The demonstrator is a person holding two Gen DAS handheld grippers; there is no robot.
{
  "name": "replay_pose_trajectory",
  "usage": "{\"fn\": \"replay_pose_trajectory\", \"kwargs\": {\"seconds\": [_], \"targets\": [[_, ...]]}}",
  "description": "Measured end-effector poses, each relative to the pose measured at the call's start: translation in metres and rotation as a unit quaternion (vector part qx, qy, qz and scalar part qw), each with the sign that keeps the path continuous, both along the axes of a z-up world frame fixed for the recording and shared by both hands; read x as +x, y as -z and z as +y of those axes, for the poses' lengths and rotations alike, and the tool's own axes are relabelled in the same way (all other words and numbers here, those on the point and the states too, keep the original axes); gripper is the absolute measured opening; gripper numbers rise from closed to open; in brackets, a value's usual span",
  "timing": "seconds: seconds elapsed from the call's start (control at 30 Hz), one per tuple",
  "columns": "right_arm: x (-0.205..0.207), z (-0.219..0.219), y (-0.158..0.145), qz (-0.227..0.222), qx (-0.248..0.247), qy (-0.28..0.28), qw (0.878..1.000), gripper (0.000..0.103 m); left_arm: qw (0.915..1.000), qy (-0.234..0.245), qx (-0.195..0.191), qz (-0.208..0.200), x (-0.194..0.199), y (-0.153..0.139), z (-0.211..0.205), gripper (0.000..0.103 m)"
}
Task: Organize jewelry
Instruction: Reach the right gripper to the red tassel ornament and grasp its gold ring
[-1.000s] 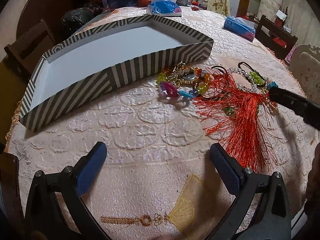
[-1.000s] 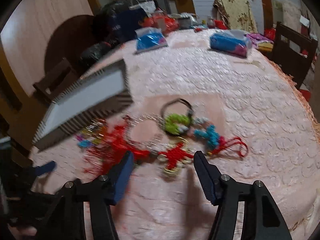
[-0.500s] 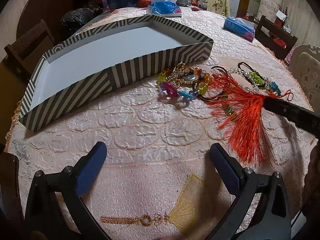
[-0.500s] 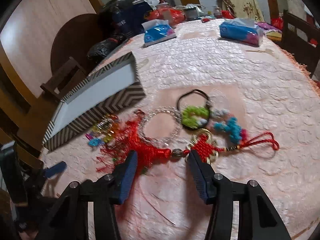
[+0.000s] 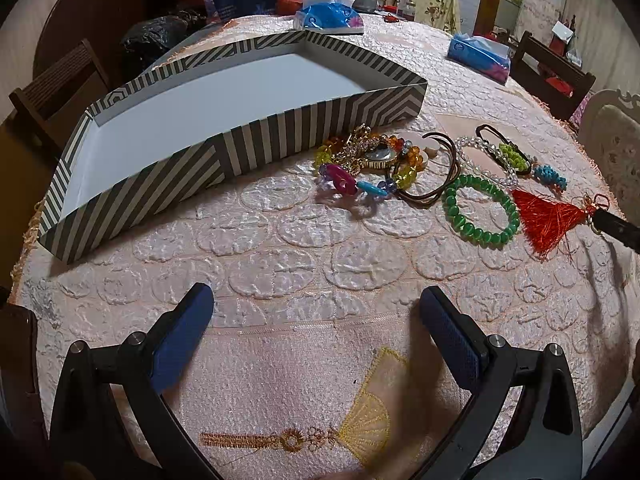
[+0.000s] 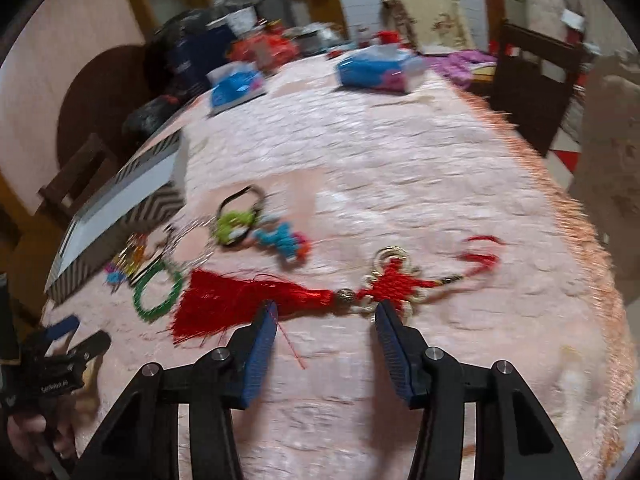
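Note:
A striped box with a white inside lies on the pink tablecloth; it also shows in the right wrist view. Jewelry lies beside it: a multicolour bead pile, a green bead bracelet, a clear bead bracelet and a red tassel knot charm. My right gripper is open, jaws straddling the charm near its bead, just above the cloth. My left gripper is open and empty over bare cloth, well short of the jewelry. The tassel shows at the right in the left wrist view.
Blue tissue packs lie at the far side of the table. Dark wooden chairs stand around it. The fringed table edge runs down the right. A green and blue beaded charm lies behind the tassel.
The red tassel charm has been dragged right, out of the pile, uncovering the green bead bracelet. The right gripper moved right with it. The left gripper has stayed put.

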State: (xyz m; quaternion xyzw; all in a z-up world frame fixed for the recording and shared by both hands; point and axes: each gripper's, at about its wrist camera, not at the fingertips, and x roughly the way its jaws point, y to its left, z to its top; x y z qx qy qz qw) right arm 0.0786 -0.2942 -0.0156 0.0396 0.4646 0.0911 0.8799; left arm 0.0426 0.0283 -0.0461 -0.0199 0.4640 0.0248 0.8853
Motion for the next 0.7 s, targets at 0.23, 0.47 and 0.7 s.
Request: {"fn": "replay_pose_trajectory", "kwargs": {"seconds": [0.23,0.47,0.7], "targets": [[-0.008,-0.006,-0.009,-0.011,0.007,0.005,1.0,0.049,1.0,0.001,0.0,0.0,0.0,0.0,0.0,0.103],[-0.001,-0.018,-0.01,-0.02,-0.037,0.031,0.999,0.049,1.0,0.0,0.0,0.0,0.0,0.0,0.0,0.103],[0.005,-0.013,0.004,0.015,-0.033,0.019,0.999,0.05,1.0,-0.001,0.0,-0.001,0.0,-0.001,0.001,0.103]]}}
